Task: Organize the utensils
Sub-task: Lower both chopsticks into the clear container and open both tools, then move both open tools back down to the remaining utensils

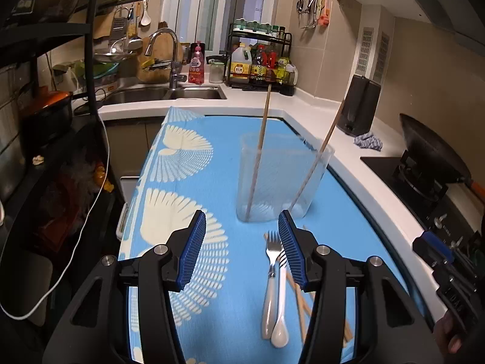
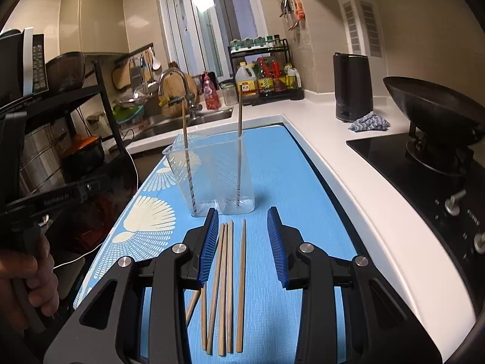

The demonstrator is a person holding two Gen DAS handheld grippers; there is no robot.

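Right tongs [image 2: 242,242]: standing wide open and gripping nothing, hovering low over the loose chopsticks [image 2: 225,285], on the near side of the clear holder [image 2: 212,176].
Left tongs [image 1: 242,242]: likewise gaping and empty, hanging short of the clear holder, with the fork [image 1: 272,261] lying just inside the right-hand pad.
Clear holder: sitting upright on the blue mat [image 2: 288,182]; appearing to be split into two compartments.
Chopsticks in holder: two, one leaning in each compartment [image 2: 186,157] [image 2: 239,151], tops reaching well above the rim.
Chopsticks on mat: five or so showing in the right view, lying roughly parallel on the near side of the holder; the left-hand ones are touching and crossing at the lower end, so the exact count is uncertain.
Fork: one, metal head with a white handle, tines pointing toward the holder.
Spoon [image 1: 280,312]: one, white, lying against the fork.
Risk, pickup: the packed chopsticks are likely to come up two at a time, or roll away under a pad.
Risk, holder: looking light and top-heavy with tall sticks; a nudge from either pair of tongs may be tipping it.
Risk, insertion: a stick gripped off-centre may be swinging and missing the rim.
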